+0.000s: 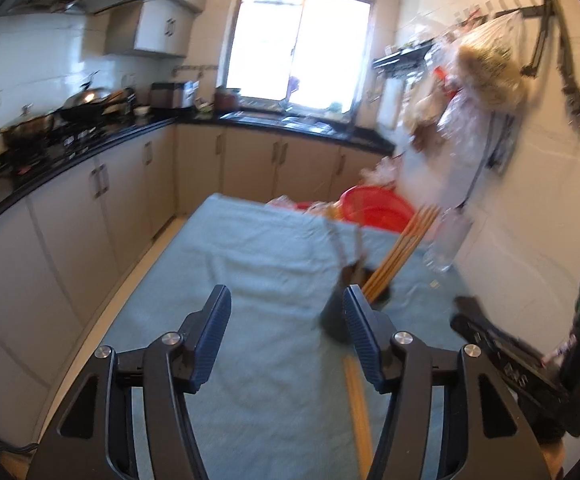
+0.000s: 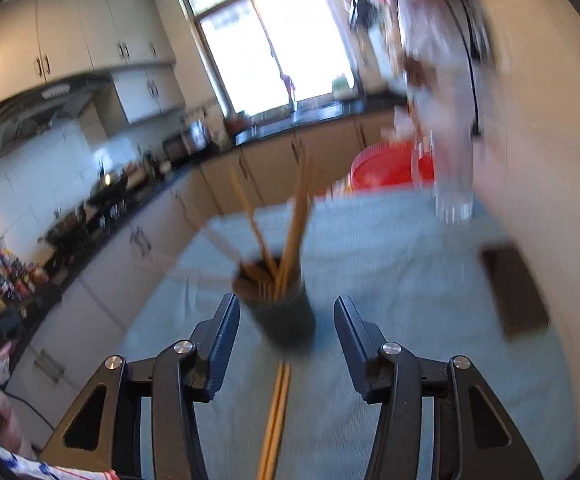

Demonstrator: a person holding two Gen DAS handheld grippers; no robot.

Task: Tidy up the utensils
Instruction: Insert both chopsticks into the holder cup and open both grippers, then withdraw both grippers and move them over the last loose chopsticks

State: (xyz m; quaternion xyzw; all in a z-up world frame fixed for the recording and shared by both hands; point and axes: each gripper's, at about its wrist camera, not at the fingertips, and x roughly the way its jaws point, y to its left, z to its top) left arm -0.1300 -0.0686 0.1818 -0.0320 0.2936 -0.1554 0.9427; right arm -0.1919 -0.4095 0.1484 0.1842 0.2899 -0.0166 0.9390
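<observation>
Left wrist view: my left gripper (image 1: 288,332) has its jaws apart, nothing btwn the pads, just bare blue-grey cloth (image 1: 258,264) under the gap. The dark utensil cup (image 1: 335,318) stands on the cloth right behind my right-hand finger, partly hidden by it; can't tell if they touch. A bunch of wooden chopsticks (image 1: 401,246) sticks out of the cup, leaning up and to the right. Another chopstick pair (image 1: 357,408) lies flat on the cloth, running from near the cup's base down toward the frame bottom, just inside that same finger. Clear glass (image 1: 447,240) stands farther back near the wall, red basin (image 1: 377,210) beyond the cloth's far edge. My right gripper's body shows at the right edge, w/ a green light.

Right wrist view: blurry. My right gripper (image 2: 288,334) is also released, jaws apart, pads gripping nothing. Cup (image 2: 286,316) sits btwn and just ahead of the fingertips, not pressed by either pad as far as I can tell. Chopsticks (image 2: 295,224) fan up out of it. Loose pair (image 2: 276,420) lies on the cloth (image 2: 389,248) in the gap, reaching from below the cup to the bottom edge. Dark flat rectangular thing (image 2: 513,290) on the cloth at right, glass (image 2: 451,200) and basin (image 2: 377,170) behind.
</observation>
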